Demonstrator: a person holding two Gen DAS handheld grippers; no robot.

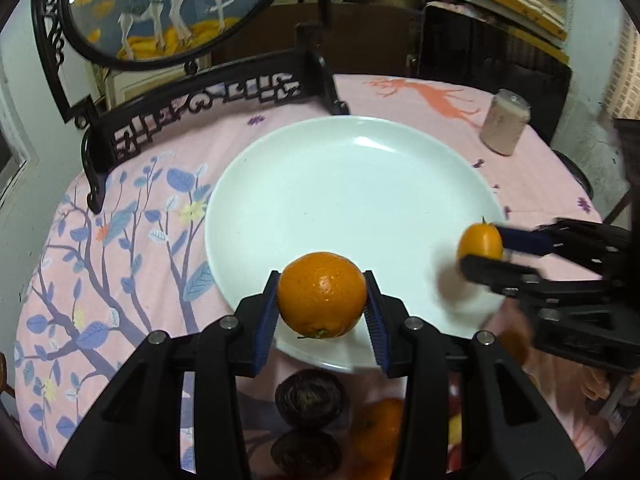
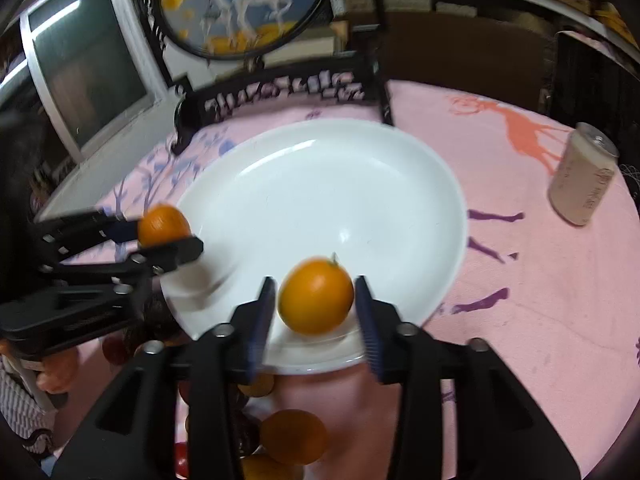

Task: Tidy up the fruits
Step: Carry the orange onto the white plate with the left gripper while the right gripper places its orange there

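Left tool (image 1: 322, 312) grips orange (image 1: 322, 295); can (image 2: 582, 178) lettering unreadable.

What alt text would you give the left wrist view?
The left gripper holds an orange over the near rim of a white plate. At right, the right gripper carries a smaller orange fruit; a can stands beyond.
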